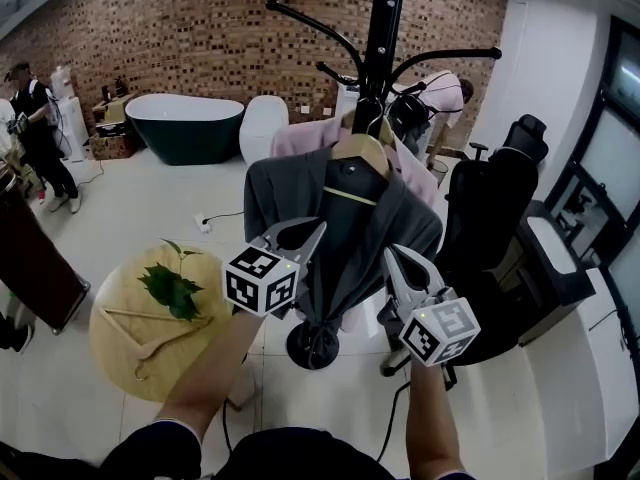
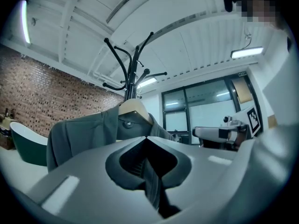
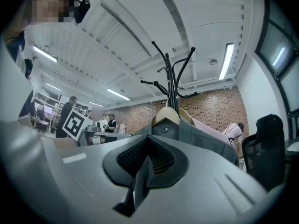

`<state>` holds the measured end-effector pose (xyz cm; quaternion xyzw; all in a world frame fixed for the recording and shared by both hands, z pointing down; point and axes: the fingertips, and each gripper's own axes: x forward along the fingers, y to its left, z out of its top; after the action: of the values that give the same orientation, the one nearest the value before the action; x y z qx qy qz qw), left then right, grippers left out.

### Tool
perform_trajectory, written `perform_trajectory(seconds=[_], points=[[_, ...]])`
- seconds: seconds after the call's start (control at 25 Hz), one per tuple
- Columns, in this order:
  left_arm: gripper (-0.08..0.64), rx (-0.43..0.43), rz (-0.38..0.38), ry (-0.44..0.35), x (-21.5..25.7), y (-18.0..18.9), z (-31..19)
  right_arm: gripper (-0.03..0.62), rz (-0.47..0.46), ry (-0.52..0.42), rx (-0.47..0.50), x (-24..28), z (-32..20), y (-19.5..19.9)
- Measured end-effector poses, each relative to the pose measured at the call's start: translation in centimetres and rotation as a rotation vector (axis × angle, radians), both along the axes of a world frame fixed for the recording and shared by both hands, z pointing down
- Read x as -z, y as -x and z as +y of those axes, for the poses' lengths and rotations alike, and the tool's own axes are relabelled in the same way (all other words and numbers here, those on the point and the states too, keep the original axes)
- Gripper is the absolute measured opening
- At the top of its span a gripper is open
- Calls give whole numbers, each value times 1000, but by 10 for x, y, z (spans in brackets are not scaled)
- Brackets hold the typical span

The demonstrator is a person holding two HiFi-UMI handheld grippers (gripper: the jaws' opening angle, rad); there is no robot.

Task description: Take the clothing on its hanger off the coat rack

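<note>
Brick wall behind; centre frame, the grey jacket point(image 1: 285, 183) hangs on its hanger point(image 1: 362, 149) on the coat rack point(image 1: 383, 38), unlifted. I have the left hand-held gripper point(image 1: 305, 233) and right hand-held gripper point(image 1: 400, 263) each pinching its fabric.

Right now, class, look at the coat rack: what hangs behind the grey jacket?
A pink garment on its own wooden hanger hangs behind the grey jacket on the coat rack. Only its shoulders and one side edge show; the jacket covers the rest.
</note>
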<state>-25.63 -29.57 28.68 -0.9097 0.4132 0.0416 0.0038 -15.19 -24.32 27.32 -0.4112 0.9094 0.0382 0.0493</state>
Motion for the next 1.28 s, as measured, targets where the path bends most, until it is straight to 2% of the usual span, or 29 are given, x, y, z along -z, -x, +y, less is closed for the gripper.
perform_trajectory(seconds=[0.28,0.4,0.64,0.92,1.16,1.28], points=[[8,95,-105,-53,15,24,-44,2,12,-6,21,0,-3,0],[73,142,-179,-82,22,32,-65,2,13,2,14,-3,-4,-4],[246,253,-399,-176,39,41,-105,2,9,0,-9,-1,-7,-15],[318,201,-616,-191,39,23,-134,2,1,9,-26,-6,-11,-22],[310,109,-784,-171,36,7,-157,2,-8,24,-44,-12,-14,-27],[275,84,-819,-162,33,5,-163,2,-12,30,-62,-14,-14,-32]])
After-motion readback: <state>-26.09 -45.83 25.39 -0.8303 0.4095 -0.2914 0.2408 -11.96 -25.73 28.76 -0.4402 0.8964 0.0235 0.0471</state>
